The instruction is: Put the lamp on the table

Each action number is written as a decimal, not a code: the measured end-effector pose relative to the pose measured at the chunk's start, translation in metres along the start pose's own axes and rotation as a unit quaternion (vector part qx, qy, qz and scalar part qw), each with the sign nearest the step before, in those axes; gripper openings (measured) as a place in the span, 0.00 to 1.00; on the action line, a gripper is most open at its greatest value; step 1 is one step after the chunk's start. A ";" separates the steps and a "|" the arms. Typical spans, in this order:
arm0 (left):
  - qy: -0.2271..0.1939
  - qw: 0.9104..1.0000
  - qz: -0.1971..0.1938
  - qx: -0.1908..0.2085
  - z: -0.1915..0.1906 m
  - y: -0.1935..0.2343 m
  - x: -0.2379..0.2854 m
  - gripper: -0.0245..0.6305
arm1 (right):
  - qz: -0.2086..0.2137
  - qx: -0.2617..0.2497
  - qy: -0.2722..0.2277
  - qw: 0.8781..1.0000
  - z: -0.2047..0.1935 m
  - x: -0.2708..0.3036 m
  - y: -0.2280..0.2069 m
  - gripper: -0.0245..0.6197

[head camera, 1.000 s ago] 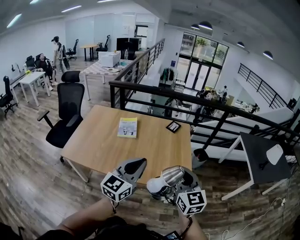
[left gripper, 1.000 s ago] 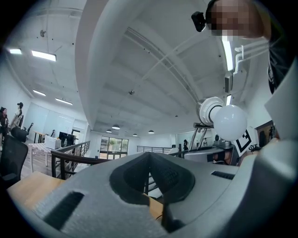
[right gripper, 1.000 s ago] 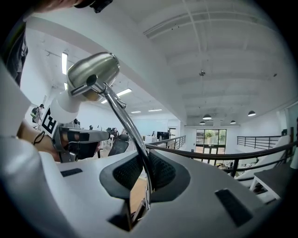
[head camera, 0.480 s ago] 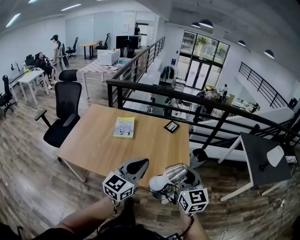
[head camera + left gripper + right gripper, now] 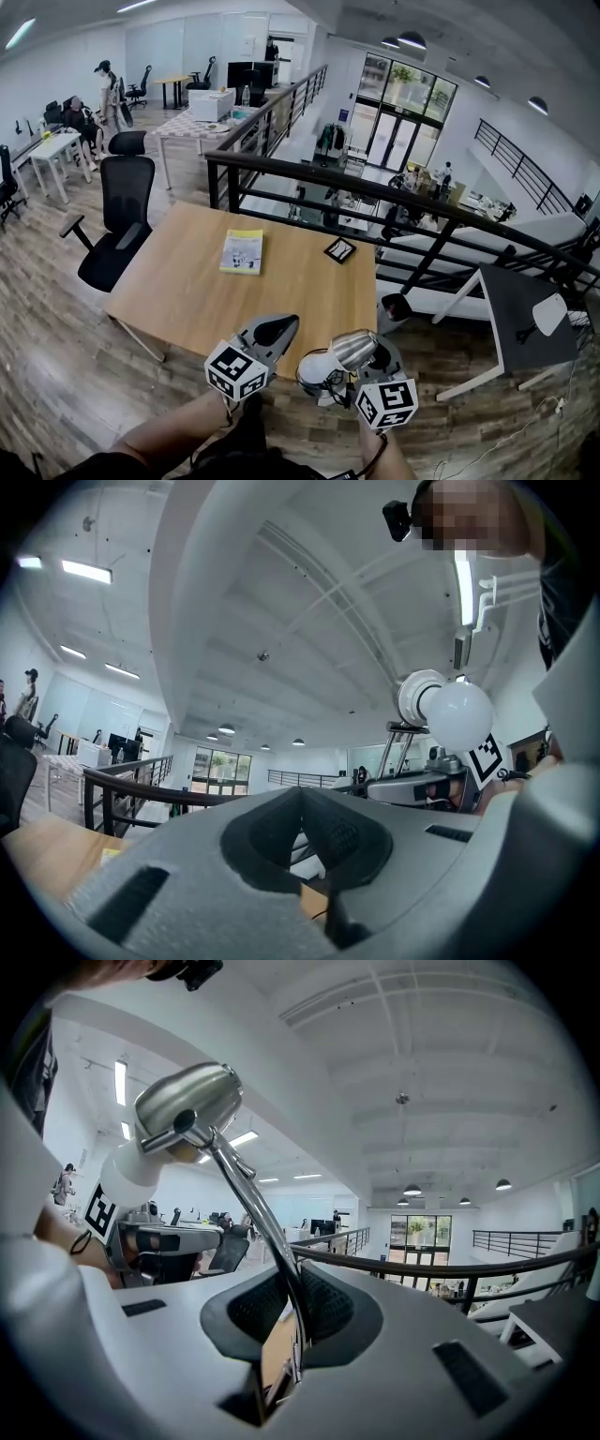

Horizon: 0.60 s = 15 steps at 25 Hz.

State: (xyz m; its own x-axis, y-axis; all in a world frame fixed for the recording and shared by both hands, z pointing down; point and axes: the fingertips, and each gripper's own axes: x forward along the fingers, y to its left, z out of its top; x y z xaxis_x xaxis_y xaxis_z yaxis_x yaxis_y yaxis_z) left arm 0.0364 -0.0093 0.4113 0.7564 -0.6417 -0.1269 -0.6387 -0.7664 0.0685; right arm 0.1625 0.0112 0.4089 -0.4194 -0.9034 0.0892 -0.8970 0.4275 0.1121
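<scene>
Just off the table (image 5: 178,281), the right gripper (image 5: 292,1290) pinches the lamp (image 5: 184,1101) by its thin stem. The left gripper (image 5: 302,808) is pressed together, empty.

Left gripper (image 5: 302,794) fills lower frame — jaws pressed together at tips, nothing between. Upper right: lamp (image 5: 457,714), white round bulb end toward camera, thin metal stem running down to right gripper (image 5: 405,786). Lower left: corner of wooden table (image 5: 42,850). Dark railing (image 5: 141,787) behind it, ceiling strip lights (image 5: 86,570) above — person (image 5: 26,697) standing far left.
</scene>
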 end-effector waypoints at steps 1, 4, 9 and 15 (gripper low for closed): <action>0.000 1.000 -0.001 -0.002 0.000 0.004 0.004 0.05 | 0.000 0.000 0.001 1.000 0.001 0.004 -0.002 0.11; 0.002 1.000 -0.003 -0.006 -0.002 0.017 0.018 0.05 | -0.001 0.001 0.003 1.000 0.001 0.019 -0.010 0.11; 0.009 1.000 -0.020 -0.014 -0.014 0.055 0.045 0.05 | -0.007 0.012 0.012 1.000 -0.010 0.059 -0.023 0.11; 0.016 0.999 -0.043 -0.016 -0.023 0.104 0.087 0.05 | -0.017 0.020 0.022 0.999 -0.020 0.110 -0.045 0.11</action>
State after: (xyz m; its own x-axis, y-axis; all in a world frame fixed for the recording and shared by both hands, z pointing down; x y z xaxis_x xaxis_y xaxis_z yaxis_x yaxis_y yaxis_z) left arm 0.0391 -0.1459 0.4301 0.8129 -0.5734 -0.1020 -0.5664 -0.8192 0.0903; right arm 0.1593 -0.1064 0.4332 -0.3828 -0.9146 0.1304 -0.9158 0.3942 0.0765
